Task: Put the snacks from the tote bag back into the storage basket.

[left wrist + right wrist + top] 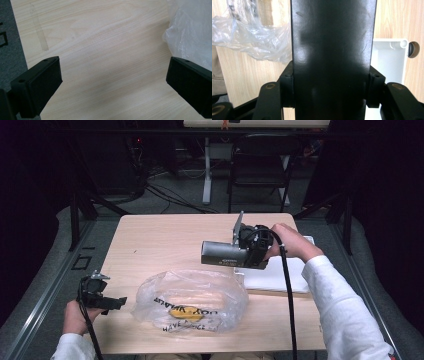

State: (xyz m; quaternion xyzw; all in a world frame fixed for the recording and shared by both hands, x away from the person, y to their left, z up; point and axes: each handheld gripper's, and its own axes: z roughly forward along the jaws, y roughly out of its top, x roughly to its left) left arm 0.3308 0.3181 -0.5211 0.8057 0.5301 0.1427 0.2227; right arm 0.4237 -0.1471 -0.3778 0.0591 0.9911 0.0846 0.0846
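My right gripper (251, 253) is shut on a long dark grey box (224, 254) and holds it level above the table (165, 237), its free end pointing left. In the right gripper view the black box (333, 50) stands clamped between both jaws of the right gripper (329, 91). A crumpled clear plastic bag (192, 300) with a yellow smiley print lies at the table's front middle. My left gripper (116, 303) is open near the front left edge, just left of the bag. In the left gripper view its jaws (113, 85) stand wide apart over bare wood, the bag (192, 30) at the upper right.
A flat white tray (280, 277) lies on the table's right side, under and behind the held box; the tray (388, 62) has a raised rim. Beyond the table stand a dark folding chair (260, 165) and a white table leg (206, 170). Grey floor surrounds the table.
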